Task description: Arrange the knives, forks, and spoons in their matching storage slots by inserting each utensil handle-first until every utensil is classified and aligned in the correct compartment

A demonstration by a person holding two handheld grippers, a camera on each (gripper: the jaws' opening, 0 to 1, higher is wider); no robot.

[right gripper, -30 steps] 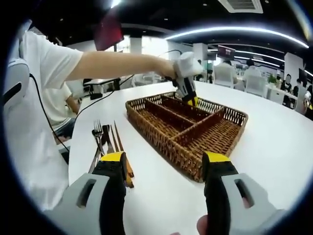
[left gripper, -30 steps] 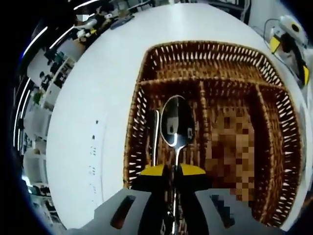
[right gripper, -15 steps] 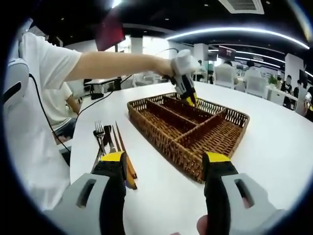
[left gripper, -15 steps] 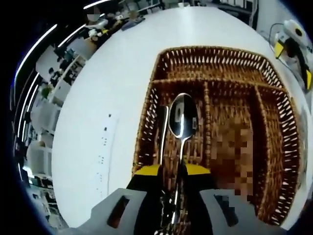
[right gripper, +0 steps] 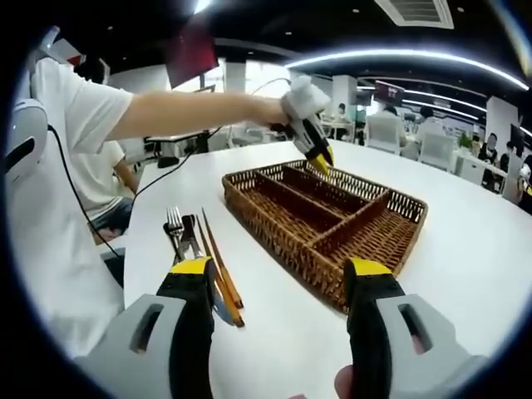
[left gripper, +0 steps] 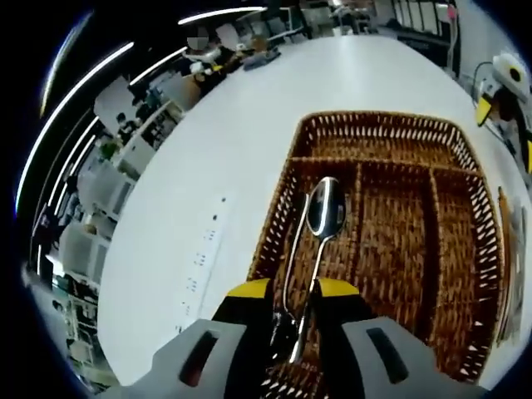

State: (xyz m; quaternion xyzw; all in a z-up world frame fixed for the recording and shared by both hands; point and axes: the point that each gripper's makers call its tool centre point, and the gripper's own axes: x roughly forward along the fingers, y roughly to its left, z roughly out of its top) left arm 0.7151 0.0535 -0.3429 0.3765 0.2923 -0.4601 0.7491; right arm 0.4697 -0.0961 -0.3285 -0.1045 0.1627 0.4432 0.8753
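A brown wicker cutlery basket [left gripper: 378, 118] with several long slots lies on a white round table. In its leftmost slot lie two metal spoons: one [left gripper: 324, 213] with its handle running back between my left gripper's [left gripper: 293, 293] slightly parted jaws, the other [left gripper: 293, 241] just left of it. In the right gripper view the left gripper [right gripper: 320, 162] hovers over the basket's [right gripper: 266, 218] far corner. My right gripper [right gripper: 278, 283] stands open with nothing in it, near the table's front. A fork [right gripper: 175, 226] and several knives [right gripper: 218, 278] lie left of the basket.
A person's sleeve and arm [right gripper: 166, 112] reach in from the left. The right gripper [left gripper: 503, 116] shows at the left view's far right edge. White tabletop [right gripper: 465, 241] stretches right of the basket. Chairs and people sit in the background.
The left gripper has drawn back and up from the basket. The spoon now looks smaller and lies in the slot, and the jaws stand a little wider. The right gripper barely moved.
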